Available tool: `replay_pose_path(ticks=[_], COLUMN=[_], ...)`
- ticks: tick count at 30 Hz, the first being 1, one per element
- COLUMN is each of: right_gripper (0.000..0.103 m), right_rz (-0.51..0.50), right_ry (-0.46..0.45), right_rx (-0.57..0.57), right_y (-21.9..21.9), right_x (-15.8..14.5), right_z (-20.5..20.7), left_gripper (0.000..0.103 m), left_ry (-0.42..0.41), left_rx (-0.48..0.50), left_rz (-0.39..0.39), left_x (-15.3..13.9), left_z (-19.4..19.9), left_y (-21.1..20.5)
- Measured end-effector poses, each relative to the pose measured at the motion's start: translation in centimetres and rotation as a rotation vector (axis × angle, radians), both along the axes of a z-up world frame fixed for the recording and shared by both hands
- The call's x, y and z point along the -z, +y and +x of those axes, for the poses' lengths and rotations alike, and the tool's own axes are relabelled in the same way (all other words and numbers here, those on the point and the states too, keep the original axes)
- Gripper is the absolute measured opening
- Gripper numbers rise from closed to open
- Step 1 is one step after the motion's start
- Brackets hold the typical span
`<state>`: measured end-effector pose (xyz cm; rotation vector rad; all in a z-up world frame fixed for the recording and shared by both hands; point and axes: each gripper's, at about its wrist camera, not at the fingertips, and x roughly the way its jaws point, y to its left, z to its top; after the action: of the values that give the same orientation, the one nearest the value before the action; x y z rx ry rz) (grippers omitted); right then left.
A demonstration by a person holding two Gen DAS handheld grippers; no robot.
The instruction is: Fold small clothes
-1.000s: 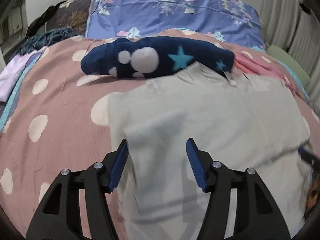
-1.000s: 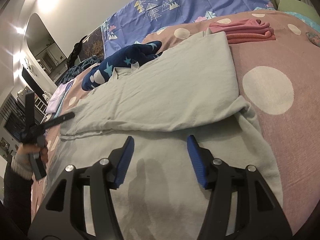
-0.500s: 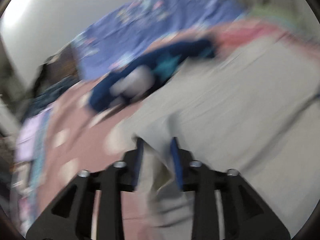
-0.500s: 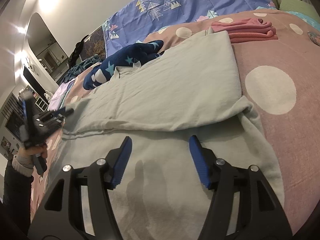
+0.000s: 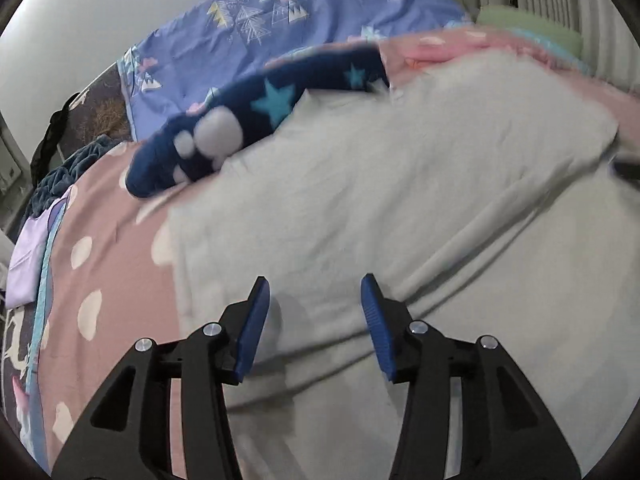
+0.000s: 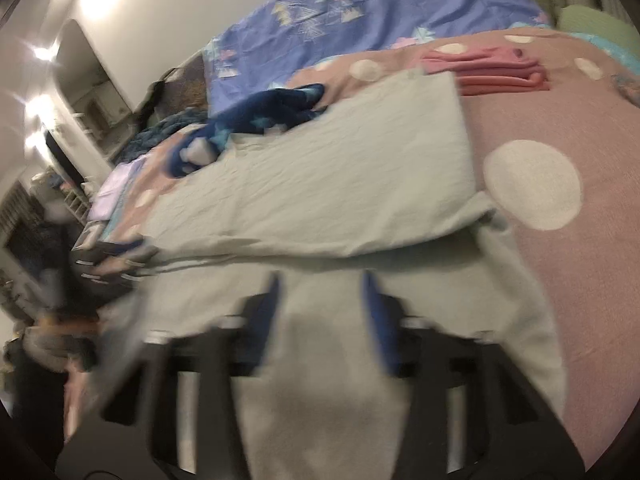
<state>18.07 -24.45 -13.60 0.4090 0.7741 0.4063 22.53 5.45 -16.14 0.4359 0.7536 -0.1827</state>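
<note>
- Since a second ago your left gripper has rolled and shifted along the grey garment; its jaws are opening, pads clear of the cloth.
- Your right gripper is closing over the garment's near layer; blur hides any pinch.
- Garment lies half-folded on the dotted pink bedspread, beside the navy star fleece.

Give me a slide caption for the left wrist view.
Left hand-held gripper, jaws opening, over a pale grey-green garment on a polka-dot bedspread.
</note>
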Motion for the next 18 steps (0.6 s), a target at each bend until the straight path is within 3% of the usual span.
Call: replay_pose_path(ticks=[2,4,6,8,10,11,16,18], right_gripper=[0.015,0.015,0.015,0.015,0.012,0.011,0.013,0.026], right_rz=[0.034,-0.041,-0.11,-0.125,-0.202,-0.163,-0.225,-0.193], right_ry=[-0.014,-0.073,-0.075,0.006,0.15,0.118,0.096,0.042], right_rx=[-0.059,-0.071,-0.077,-0.091,-0.079,-0.079,-0.091,0.0], right_y=[1.0,2.9,4.6,5.7,6.0,5.3,3.2,0.5], right_x=[-1.4,-3.4,-4.0,-2.5,0.7,1.3,-0.3,-2.8], right_z=[0.2,0.9,2.5,5.0,6.6,5.7,2.9,3.6], left_gripper=[0.049,0.049,0.05,0.054,0.059,0.059,0.059,0.059], left_ry=[-0.009,0.004,0.011,0.023,0.03,0.033,0.032,0.033], left_rx=[-0.008,-0.015,-0.016,-0.029,-0.044,-0.046,-0.046,-0.044], left_rz=[0.0,-0.013,-0.034,-0.071,-0.095,-0.103,-0.107,-0.119], left_x=[-0.1,0.1,0.1,0.0,0.0,-0.1,0.0,0.0], left_z=[-0.2,0.0,0.1,0.3,0.5,0.6,0.6,0.6], left_y=[-0.1,0.0,0.4,1.1,1.7,1.8,1.9,2.0])
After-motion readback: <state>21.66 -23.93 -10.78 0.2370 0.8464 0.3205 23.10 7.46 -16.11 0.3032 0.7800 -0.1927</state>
